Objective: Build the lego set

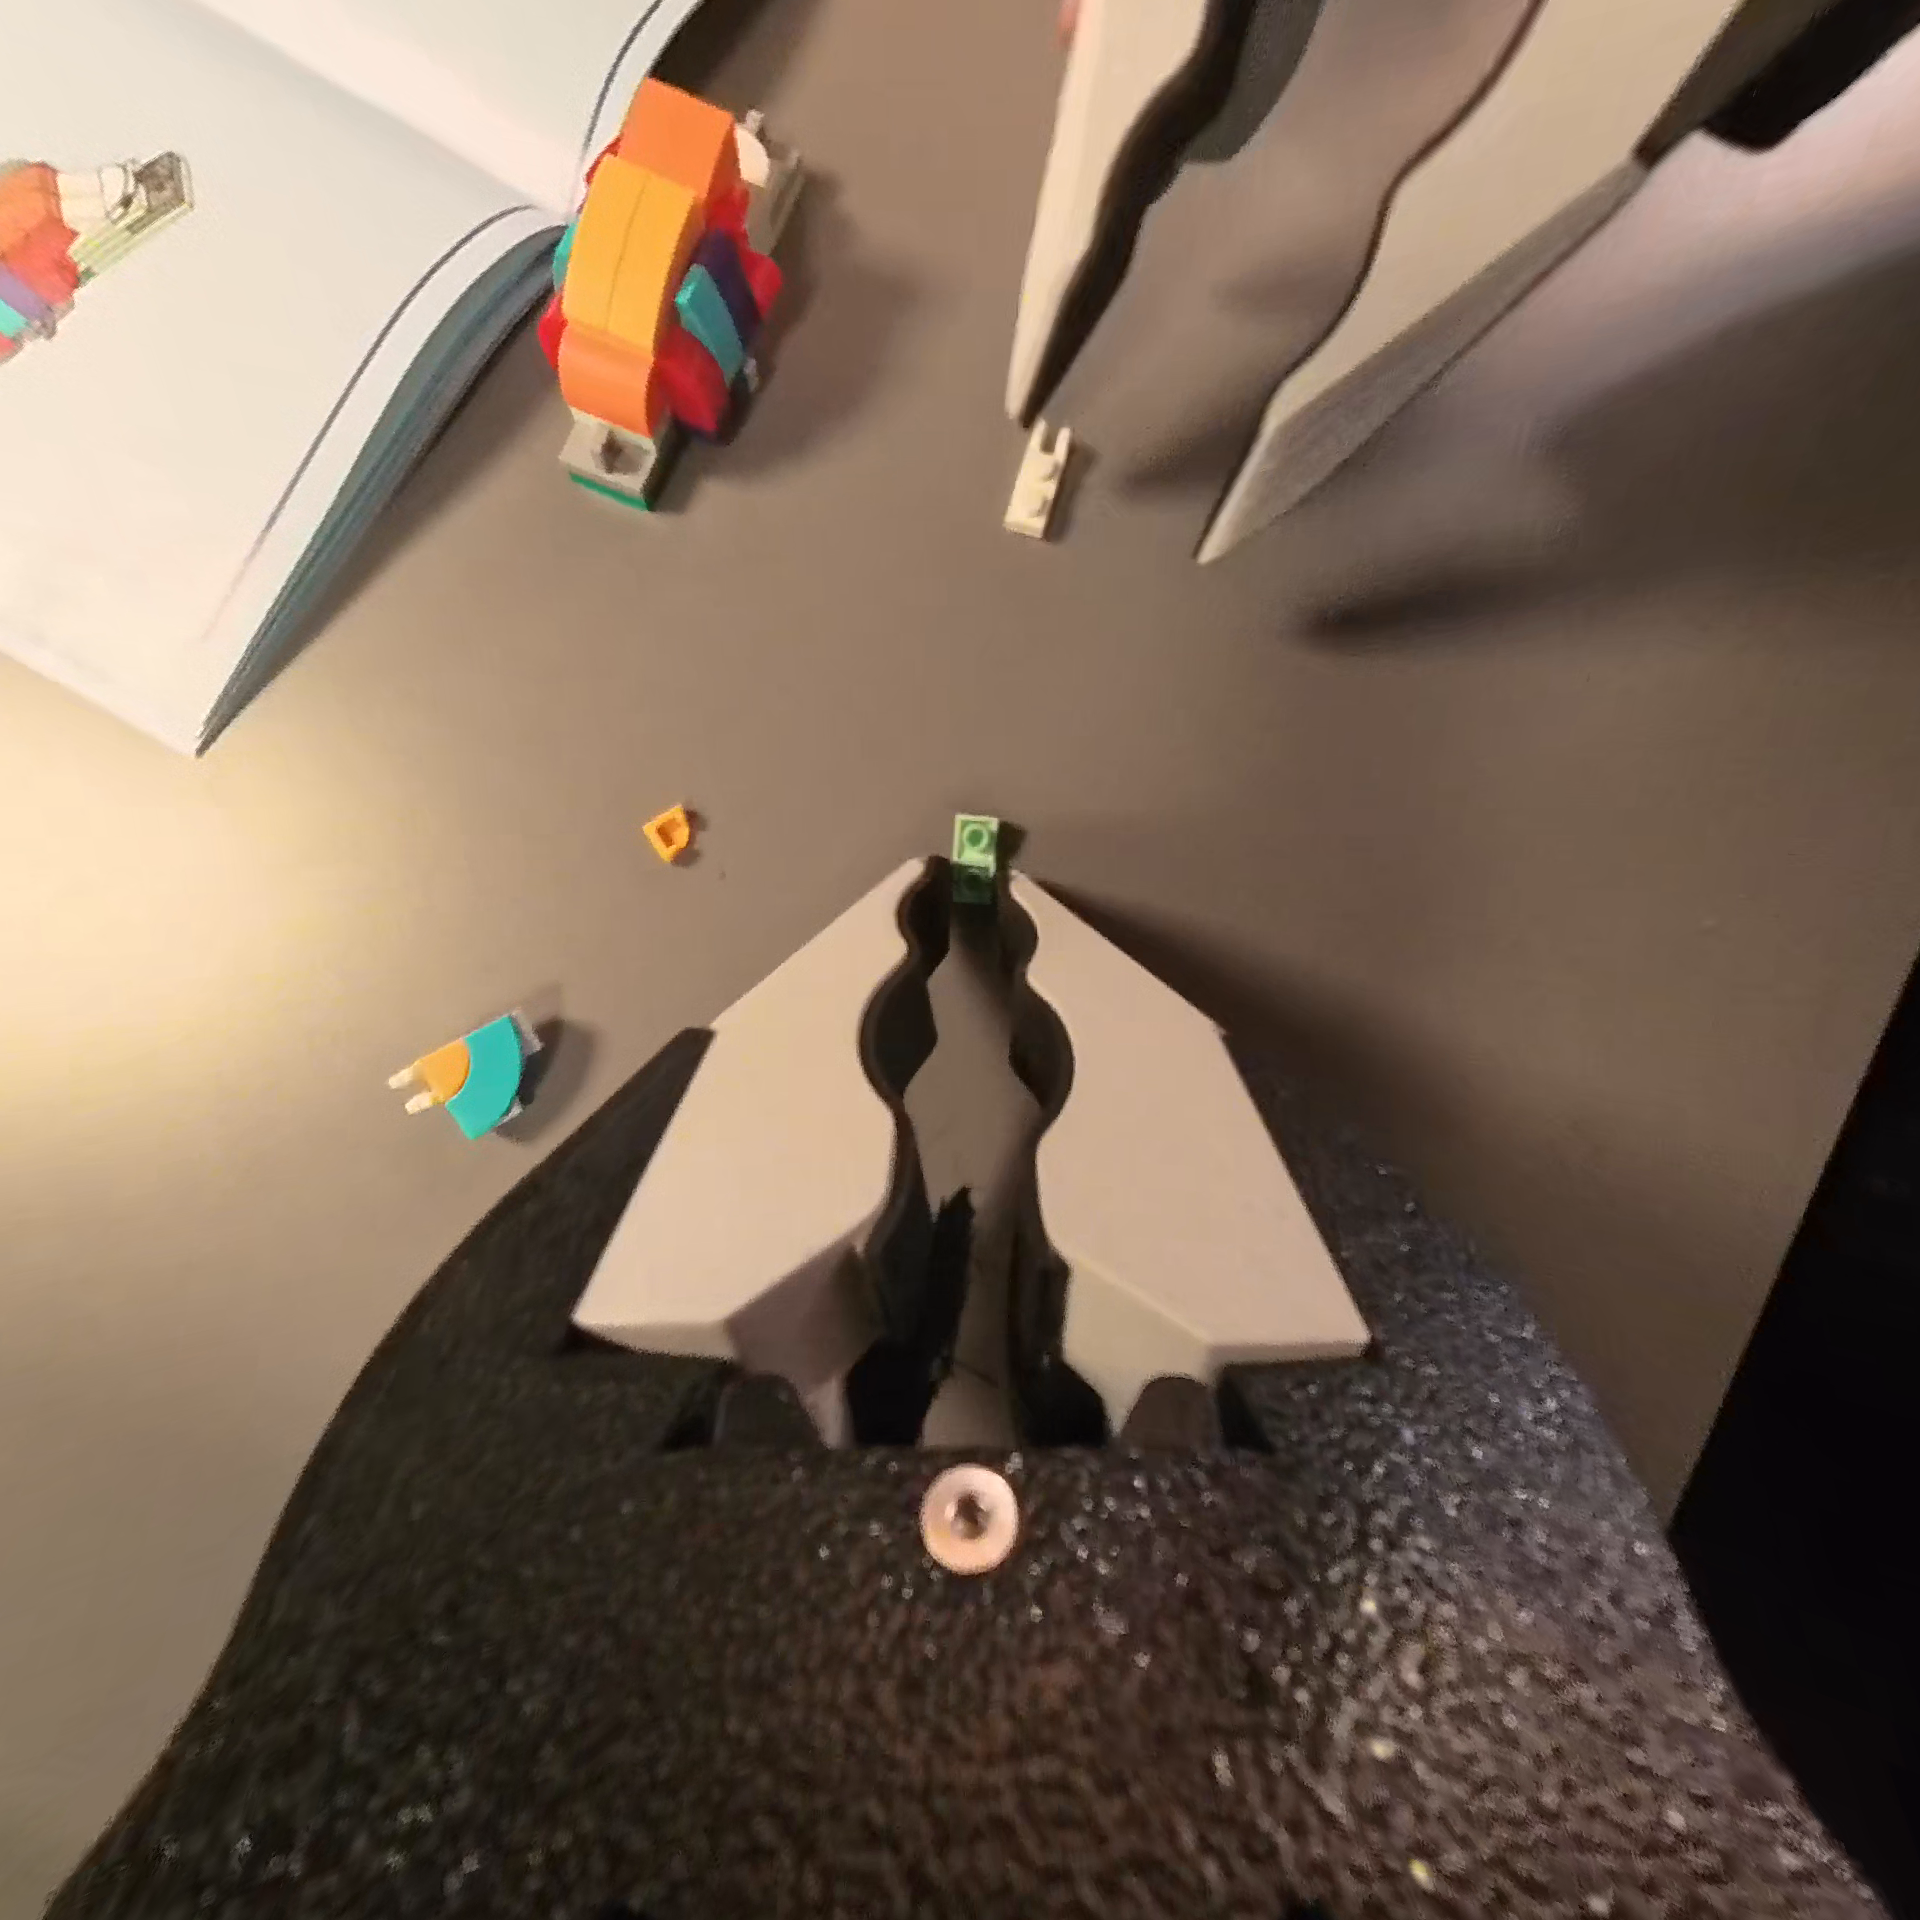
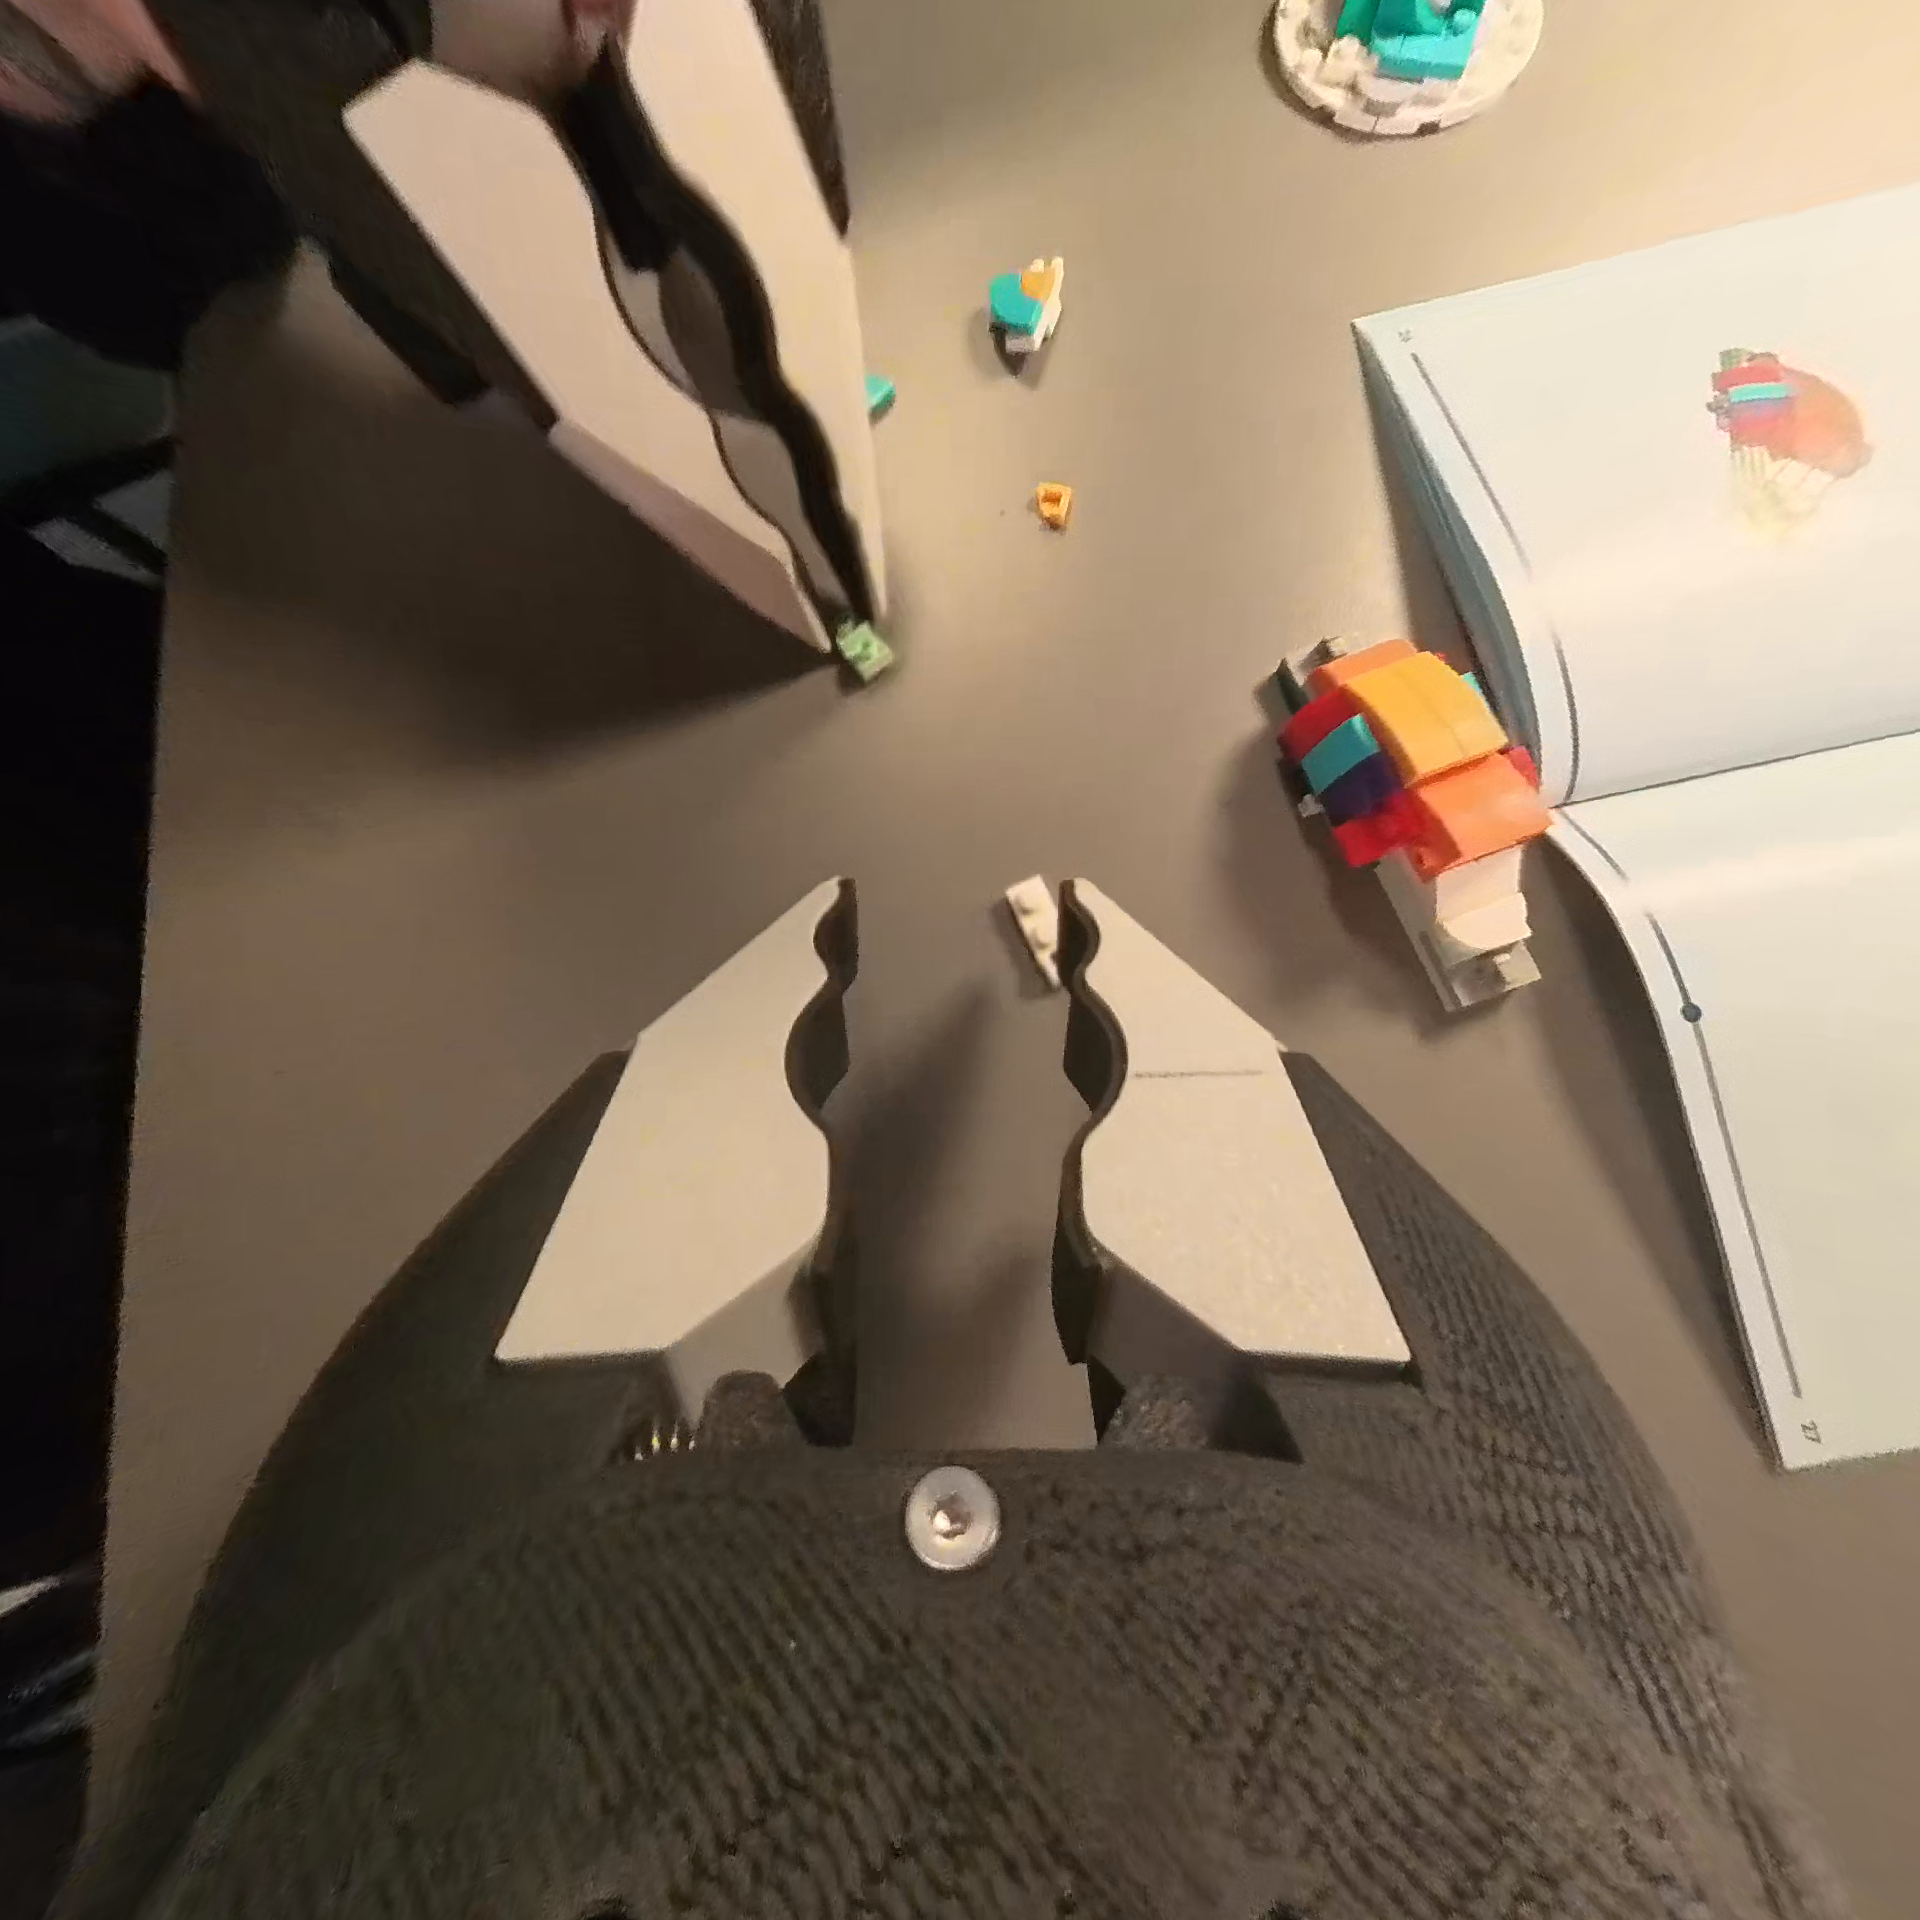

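Observation:
My left gripper (image 1: pixel 975 868) is shut on a small green plate (image 1: pixel 977 844) at its tips, low over the grey table; it shows in the right wrist view too (image 2: pixel 862 649). My right gripper (image 2: pixel 958 899) is open, with a small white clip plate (image 2: pixel 1036 940) lying on the table beside its right fingertip (image 2: pixel 1081 914); the left wrist view shows that plate (image 1: pixel 1042 486) under the right gripper's tips. The multicoloured orange, red and teal model (image 1: pixel 665 301) lies on the table next to the booklet, also in the right wrist view (image 2: pixel 1403 769).
An open instruction booklet (image 1: pixel 187 416) (image 2: pixel 1714 727) lies beside the model. A teal and yellow sub-build (image 1: pixel 473 1075) (image 2: pixel 1023 307), a tiny orange piece (image 1: pixel 668 834) (image 2: pixel 1055 506) and a teal piece (image 2: pixel 879 395) lie loose. A round white base with teal bricks (image 2: pixel 1403 62) sits at the far edge. About 7 cm separates my left fingertips from my right. My left gripper's tips are some 5 cm from the tiny orange piece (image 1: pixel 668 834). Look for it in the right wrist view (image 2: pixel 1050 504) too.

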